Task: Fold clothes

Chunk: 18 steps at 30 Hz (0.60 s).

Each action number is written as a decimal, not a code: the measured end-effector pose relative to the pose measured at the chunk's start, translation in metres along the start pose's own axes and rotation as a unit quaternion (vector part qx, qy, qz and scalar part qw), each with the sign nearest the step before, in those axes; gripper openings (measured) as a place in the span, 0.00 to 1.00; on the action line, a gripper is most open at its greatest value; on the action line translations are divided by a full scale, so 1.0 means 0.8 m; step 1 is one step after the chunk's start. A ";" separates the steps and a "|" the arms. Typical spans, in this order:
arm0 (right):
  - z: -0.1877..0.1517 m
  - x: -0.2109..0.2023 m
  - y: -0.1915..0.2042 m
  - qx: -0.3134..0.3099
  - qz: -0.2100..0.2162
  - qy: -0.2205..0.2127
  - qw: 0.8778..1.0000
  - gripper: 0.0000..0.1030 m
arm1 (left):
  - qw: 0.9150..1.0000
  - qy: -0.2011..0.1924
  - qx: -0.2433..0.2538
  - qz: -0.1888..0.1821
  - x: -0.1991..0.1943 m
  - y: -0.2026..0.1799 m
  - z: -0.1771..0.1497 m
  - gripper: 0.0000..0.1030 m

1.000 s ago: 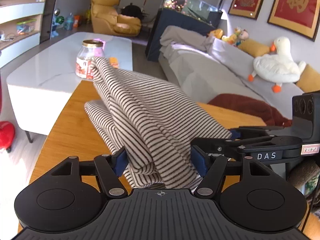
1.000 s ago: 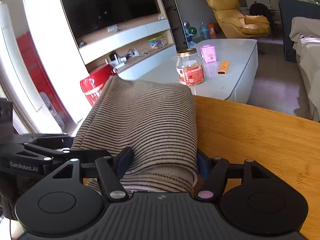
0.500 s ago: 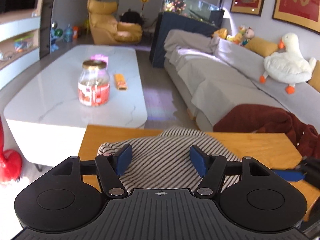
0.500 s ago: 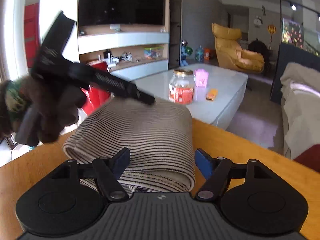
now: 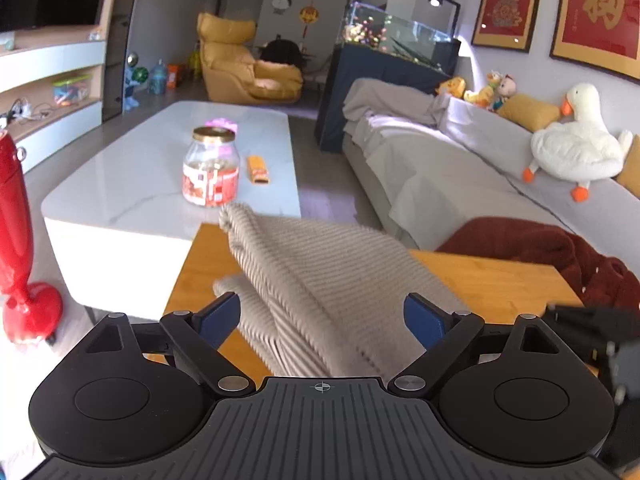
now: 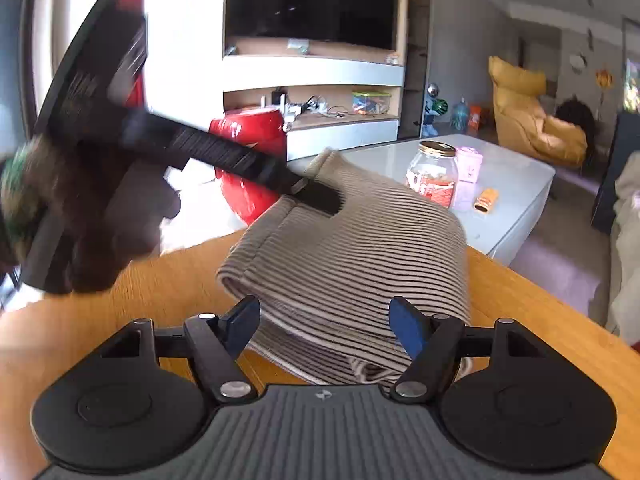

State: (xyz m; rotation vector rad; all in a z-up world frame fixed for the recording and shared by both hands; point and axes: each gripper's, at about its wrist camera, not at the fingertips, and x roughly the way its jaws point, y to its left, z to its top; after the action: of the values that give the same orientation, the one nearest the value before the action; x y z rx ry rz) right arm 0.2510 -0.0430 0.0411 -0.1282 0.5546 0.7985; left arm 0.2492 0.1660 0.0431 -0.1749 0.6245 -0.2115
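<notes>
1. Presently, wooden table (image 6: 520, 300) carries the striped garment (image 6: 360, 248), folded, long axis running away from both cameras toward the white coffee table (image 5: 132, 176).
2. Left gripper (image 5: 322, 316): jaws just opened, spread, garment between, unpinched.
3. Right gripper (image 6: 324, 326): jaws spread astride the near end.

Blurred left tongs (image 6: 316, 196) – motion-smeared striped garment (image 5: 320, 292)

Striped garment (image 6: 352, 256) is seen folded on wooden table (image 6: 540, 320), lying between spread blue pads (image 6: 406, 326) of right gripper (image 6: 324, 324); no pad contact is visible. Left gripper (image 6: 316, 196), blurred, is placed at garment's far top edge.
</notes>
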 end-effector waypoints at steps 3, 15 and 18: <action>0.010 -0.010 -0.070 0.140 0.011 -0.025 0.990 0.70 | 0.998 0.026 -0.042 -0.034 0.012 0.009 -0.023 0.64; -0.018 0.041 -0.084 0.192 0.009 0.016 0.981 0.57 | 0.995 0.011 -0.085 -0.054 0.019 0.029 -0.037 0.57; -0.028 0.048 -0.092 0.215 0.009 0.030 0.976 0.60 | 0.997 0.005 -0.069 -0.029 0.013 0.014 -0.046 0.57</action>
State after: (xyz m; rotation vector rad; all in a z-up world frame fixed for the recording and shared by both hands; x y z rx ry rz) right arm 0.3153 -0.0763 -0.0049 0.2525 0.7735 0.6780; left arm 0.2370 0.1707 0.0052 -0.3263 0.6454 -0.2253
